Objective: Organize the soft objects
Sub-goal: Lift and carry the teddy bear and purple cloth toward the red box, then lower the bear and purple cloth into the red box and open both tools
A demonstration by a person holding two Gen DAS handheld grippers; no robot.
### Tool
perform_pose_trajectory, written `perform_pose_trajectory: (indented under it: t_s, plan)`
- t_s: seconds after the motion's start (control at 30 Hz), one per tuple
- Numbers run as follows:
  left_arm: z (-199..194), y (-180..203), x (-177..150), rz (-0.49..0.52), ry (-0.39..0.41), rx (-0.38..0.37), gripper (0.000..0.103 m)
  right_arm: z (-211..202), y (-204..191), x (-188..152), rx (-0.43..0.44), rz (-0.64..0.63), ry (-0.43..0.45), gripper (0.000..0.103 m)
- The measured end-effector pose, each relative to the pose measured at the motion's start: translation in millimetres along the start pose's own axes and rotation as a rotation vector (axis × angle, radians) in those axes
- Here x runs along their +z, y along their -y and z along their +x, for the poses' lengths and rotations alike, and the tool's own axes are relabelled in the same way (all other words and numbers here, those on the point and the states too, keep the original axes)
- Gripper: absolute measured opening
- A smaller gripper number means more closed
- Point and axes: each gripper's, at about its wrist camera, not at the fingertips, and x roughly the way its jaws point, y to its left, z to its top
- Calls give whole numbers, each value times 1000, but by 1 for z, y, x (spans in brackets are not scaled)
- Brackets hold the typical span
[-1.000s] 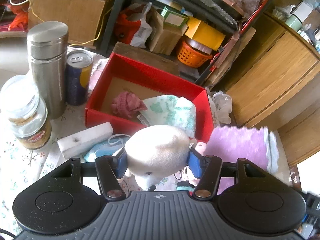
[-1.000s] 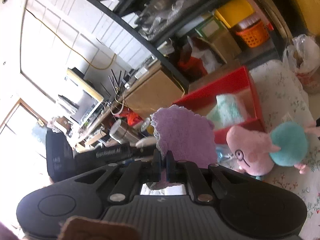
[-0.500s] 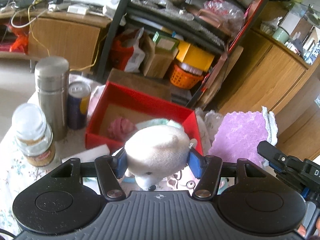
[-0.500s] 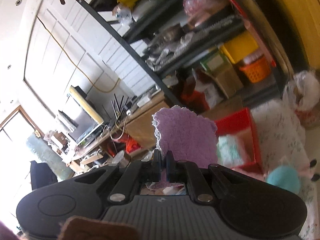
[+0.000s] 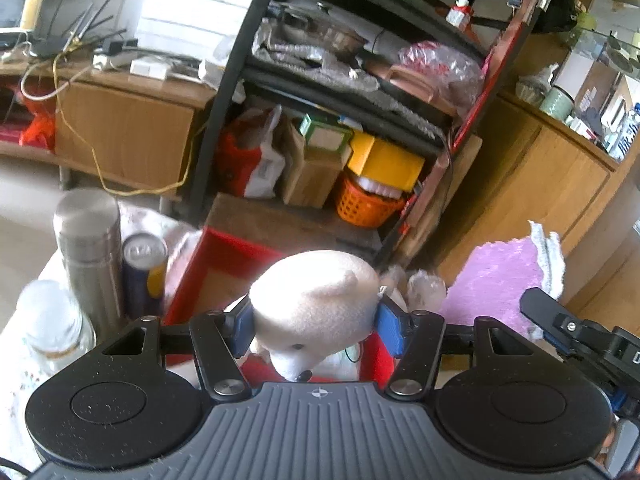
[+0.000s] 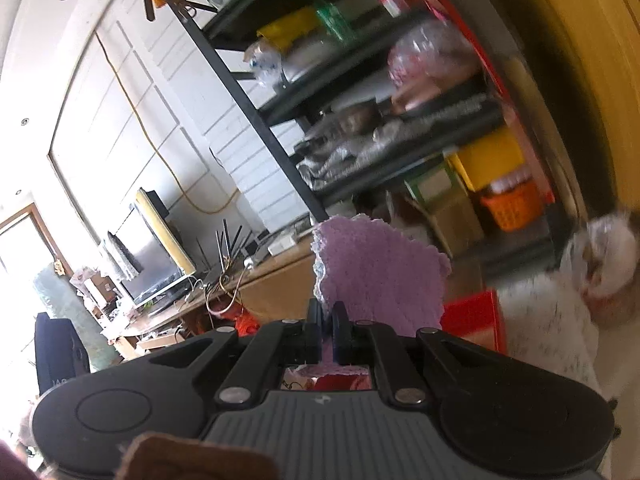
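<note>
The left gripper [image 5: 316,326] has its blue fingers [image 5: 390,330] clamped on a cream plush bear [image 5: 316,300], head-down above the red box [image 5: 224,256], its body hidden. The right gripper [image 6: 327,316] has its fingers pinched tight on a fuzzy lilac cloth [image 6: 380,276] standing upright. Blurred shelves [image 6: 400,120] lie beyond.
</note>
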Motion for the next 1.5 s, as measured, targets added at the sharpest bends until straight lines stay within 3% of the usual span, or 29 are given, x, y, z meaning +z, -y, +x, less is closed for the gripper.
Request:
perform_pose_trajectory:
  t_s: [0.3,0.67,1.03,1.5]
  plan:
    - [18,5,28,-10,68,18,60,20,-2,10,-20,-40,21,0]
    - [51,9,45,-4,44,49,60,55,1,28,-35,-59,2,0]
    - [90,5,54,-10,-48,120,60,100,9,36,-75,-59,-98,0]
    - [126,-14,47,-44,-178,166,62,138,44,22,-178,-1,-260,0]
